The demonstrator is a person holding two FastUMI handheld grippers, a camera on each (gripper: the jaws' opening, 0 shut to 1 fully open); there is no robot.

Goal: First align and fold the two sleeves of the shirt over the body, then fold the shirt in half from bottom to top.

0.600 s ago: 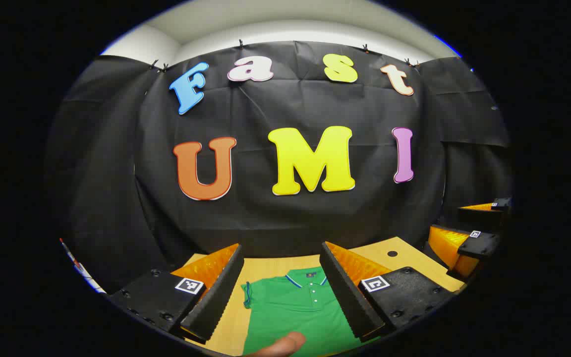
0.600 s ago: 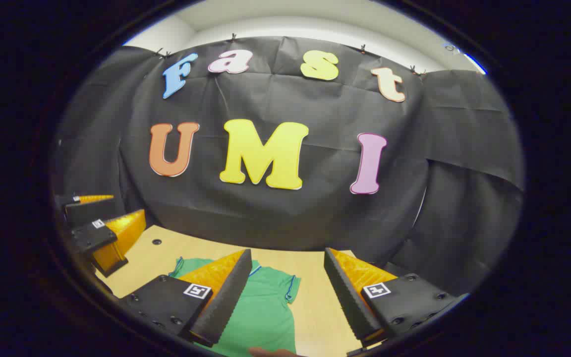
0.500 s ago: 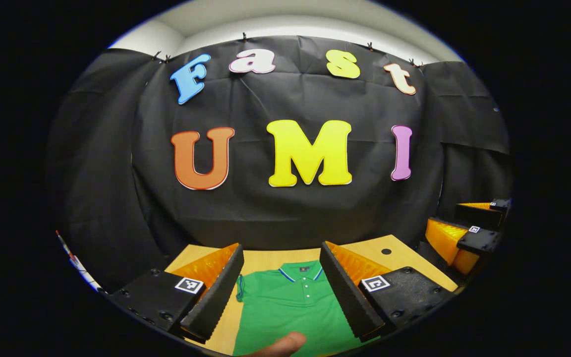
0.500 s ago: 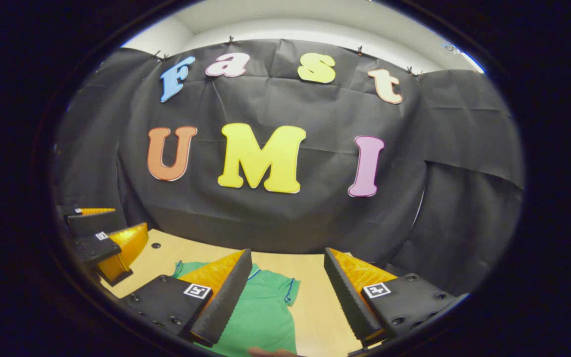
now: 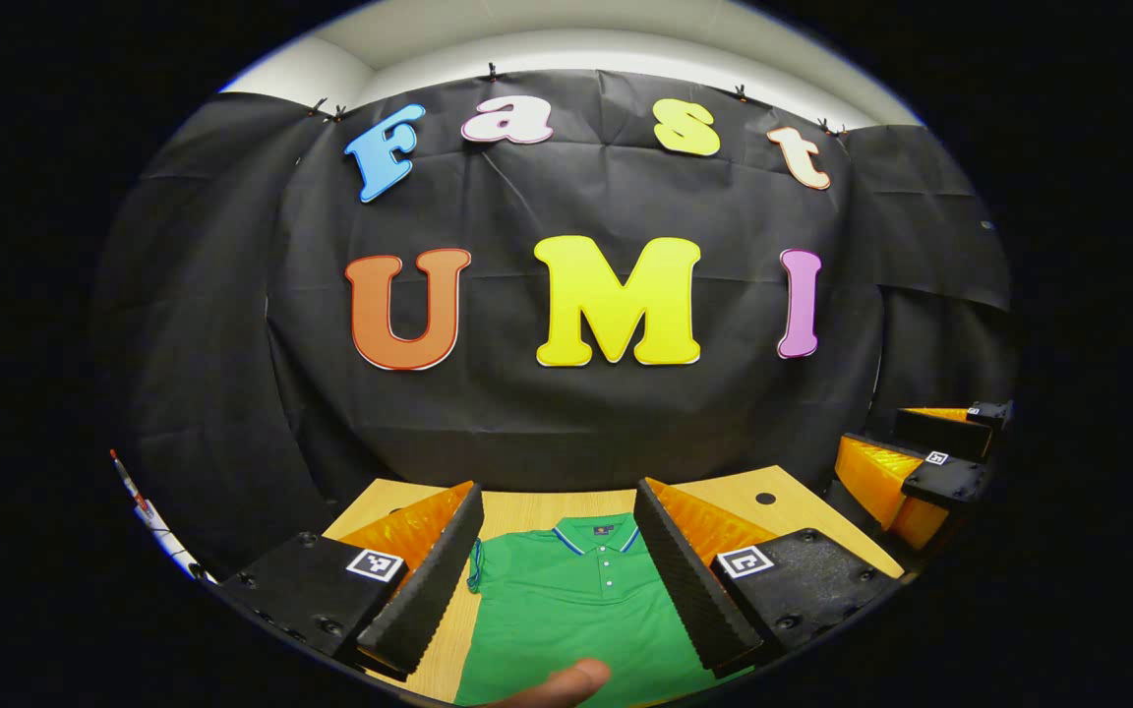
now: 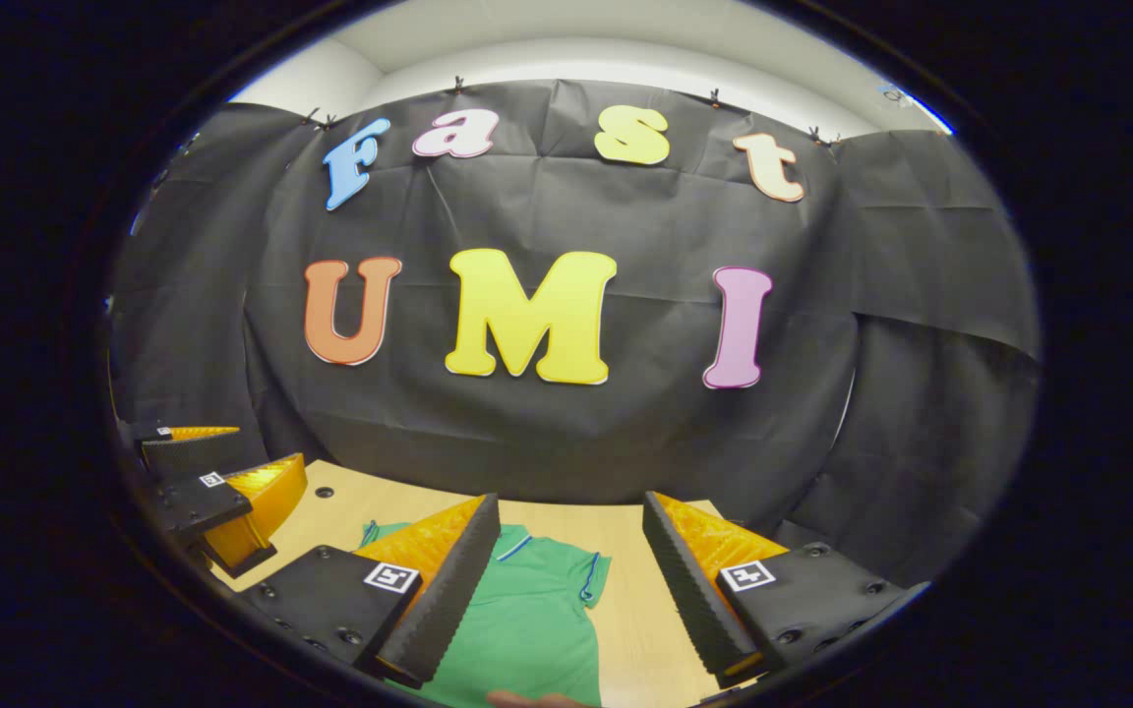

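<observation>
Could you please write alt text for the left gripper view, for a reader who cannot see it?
A green short-sleeved polo shirt lies flat, collar away from the camera, on a light wooden table, framed between the open fingers of the left gripper. A fingertip pokes in at the bottom edge, and the right gripper hovers open at the far right before the black cloth wall.

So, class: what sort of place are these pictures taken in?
Probably a staged recording booth: a black cloth backdrop clipped up as a wall, a bare wooden table, and one green polo shirt laid flat.
</observation>
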